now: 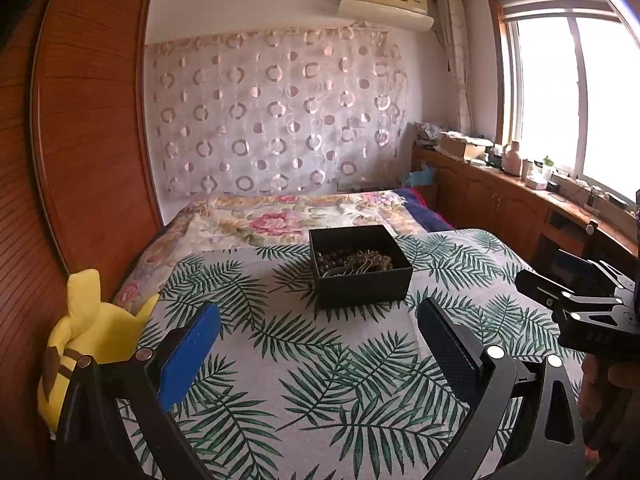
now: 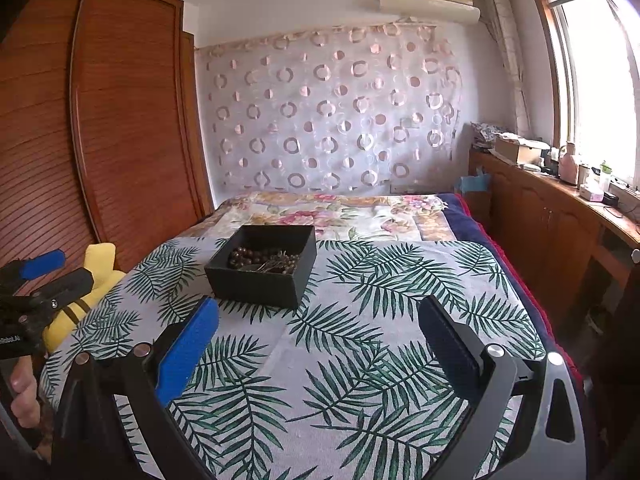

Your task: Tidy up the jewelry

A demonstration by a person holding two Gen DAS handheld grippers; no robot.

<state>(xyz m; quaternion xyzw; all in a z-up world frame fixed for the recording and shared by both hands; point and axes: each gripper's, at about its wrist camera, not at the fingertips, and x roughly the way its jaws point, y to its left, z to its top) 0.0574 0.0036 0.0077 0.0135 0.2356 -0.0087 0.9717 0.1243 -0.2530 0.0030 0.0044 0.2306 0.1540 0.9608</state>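
Left-wrist and right-wrist fisheye views over a surface covered by a white cloth printed with green palm fronds (image 1: 320, 360); whether a table or part of the bed lies under it cannot be told. An open, square black cardboard box (image 1: 360, 268) stands on this cloth, ahead of both tools and touching neither. Inside it lies a heap of dark brown wooden beads (image 2: 244, 258) tangled with thin metal hooks or wires (image 2: 272, 266); the separate pieces are too small to tell apart, and the box's near wall hides the bottom of the heap.

The left hand-held gripper (image 1: 320, 320) hovers over the cloth with jaws wide apart and nothing between them; one finger pad is bright blue (image 1: 190, 354), the other looks dark in shadow. The right hand-held gripper (image 2: 318, 320) is likewise spread wide and empty.

Each tool shows at the edge of the other's view, cut off by the frame, with part of a holding hand (image 2: 24, 396) below it. A yellow plush toy (image 1: 80, 344) sits at the cloth's left edge, partly hidden by the gripper body. Beyond lie a floral bedspread (image 1: 272, 216) and a wooden wardrobe (image 1: 88, 120).
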